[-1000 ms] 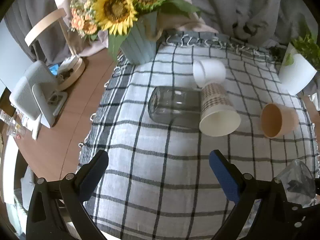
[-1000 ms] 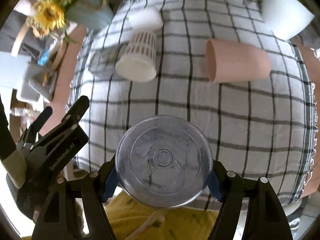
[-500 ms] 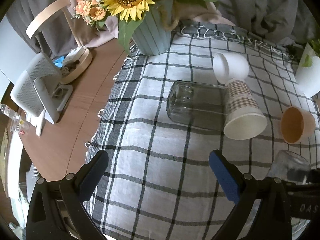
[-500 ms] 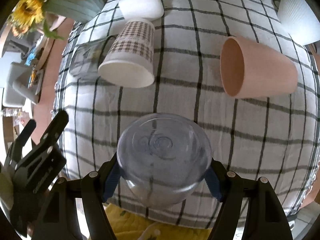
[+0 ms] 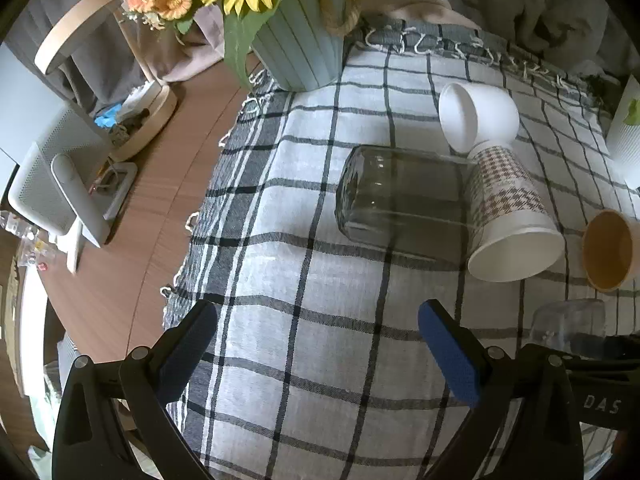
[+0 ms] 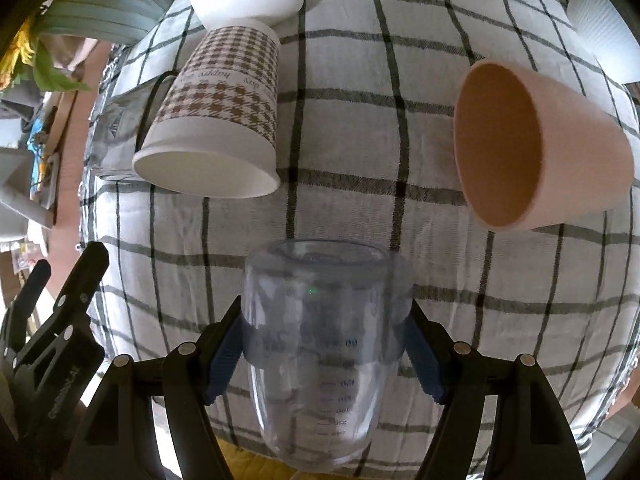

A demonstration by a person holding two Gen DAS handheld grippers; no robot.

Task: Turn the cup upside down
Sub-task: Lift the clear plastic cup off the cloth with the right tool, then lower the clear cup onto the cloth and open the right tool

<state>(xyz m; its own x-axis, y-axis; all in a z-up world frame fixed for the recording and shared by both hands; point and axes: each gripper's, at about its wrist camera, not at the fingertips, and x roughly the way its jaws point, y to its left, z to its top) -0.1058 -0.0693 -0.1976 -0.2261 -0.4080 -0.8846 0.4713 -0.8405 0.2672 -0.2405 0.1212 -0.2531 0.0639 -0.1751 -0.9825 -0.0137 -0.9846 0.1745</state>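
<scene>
My right gripper (image 6: 324,344) is clamped on the clear measuring cup (image 6: 320,344), low in the centre of the right wrist view, its base pointing away from me and nothing inside it. My left gripper (image 5: 316,340) stands apart over the checked cloth (image 5: 304,360). Above lie a houndstooth paper cup (image 6: 216,120), a pink cup (image 6: 536,148), a glass jar (image 5: 400,204) and a white cup (image 5: 476,118), all on their sides and empty.
</scene>
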